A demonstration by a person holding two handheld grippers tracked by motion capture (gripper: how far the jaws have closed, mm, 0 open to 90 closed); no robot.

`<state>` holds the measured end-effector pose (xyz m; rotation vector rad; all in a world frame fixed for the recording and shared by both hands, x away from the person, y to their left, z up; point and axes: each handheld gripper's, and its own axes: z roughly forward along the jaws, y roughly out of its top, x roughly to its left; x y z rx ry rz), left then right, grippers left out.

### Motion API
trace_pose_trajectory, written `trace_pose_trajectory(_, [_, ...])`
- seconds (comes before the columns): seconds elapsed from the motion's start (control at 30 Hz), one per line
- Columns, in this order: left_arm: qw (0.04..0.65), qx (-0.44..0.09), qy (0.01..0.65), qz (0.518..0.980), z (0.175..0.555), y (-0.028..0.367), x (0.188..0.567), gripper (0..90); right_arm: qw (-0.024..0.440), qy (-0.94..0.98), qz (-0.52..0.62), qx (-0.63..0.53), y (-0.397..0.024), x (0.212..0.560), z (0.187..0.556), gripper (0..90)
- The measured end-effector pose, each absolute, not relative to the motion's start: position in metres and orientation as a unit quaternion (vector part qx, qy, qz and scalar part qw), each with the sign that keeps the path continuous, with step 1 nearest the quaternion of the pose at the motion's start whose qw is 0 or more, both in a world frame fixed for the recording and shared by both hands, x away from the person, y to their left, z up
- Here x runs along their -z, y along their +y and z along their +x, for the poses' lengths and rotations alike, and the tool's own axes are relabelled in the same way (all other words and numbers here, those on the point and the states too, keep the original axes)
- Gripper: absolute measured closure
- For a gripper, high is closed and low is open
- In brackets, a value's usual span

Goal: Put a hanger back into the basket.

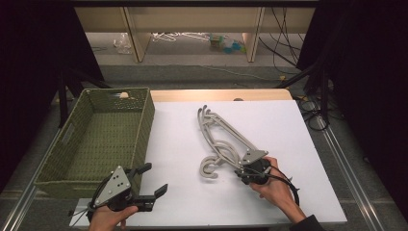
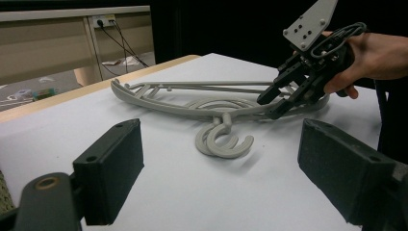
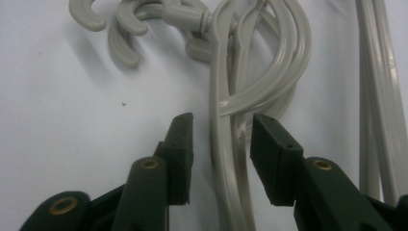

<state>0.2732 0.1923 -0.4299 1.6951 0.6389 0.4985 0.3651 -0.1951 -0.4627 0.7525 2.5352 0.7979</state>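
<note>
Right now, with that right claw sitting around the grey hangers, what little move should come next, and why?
Probably close the right claw the rest of the way. Its jaws straddle the arms of the stacked hangers, yet small gaps seem to remain on both sides, so nothing is gripped yet. The hangers lie flat on the white table, and the basket waits at the left, so a firm grip has to come before any lift.

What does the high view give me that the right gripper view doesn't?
High view alone: the green basket, the left tongs open near it, and the whole length of the grey hangers. Right gripper view alone: the right tongs straddle the hanger arms, small gaps at the pads. Both: hanger hooks on the white table.
</note>
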Motion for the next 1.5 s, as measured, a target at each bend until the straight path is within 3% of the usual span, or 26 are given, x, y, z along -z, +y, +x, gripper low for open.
trace_pose_trajectory(0.53, [0.592, -0.21, 0.28, 0.726, 0.272, 0.191, 0.43, 15.9, 0.203, 0.926, 0.218, -0.23, -0.186, 0.46, 0.372, 74.2])
trace_pose_trajectory(0.67, [0.591, -0.213, 0.275, 0.728, 0.272, 0.191, 0.43, 15.9, 0.207, 0.928, 0.2, -0.237, -0.189, 0.454, 0.37, 81.1])
trace_pose_trajectory(1.1, [0.59, -0.213, 0.278, 0.728, 0.272, 0.192, 0.43, 16.0, 0.259, 0.916, 0.155, -0.263, -0.198, 0.423, 0.363, 82.3])
trace_pose_trajectory(1.5, [0.579, -0.226, 0.27, 0.735, 0.273, 0.19, 0.43, 16.3, 0.222, 0.913, 0.121, -0.32, -0.199, 0.408, 0.345, 82.3])
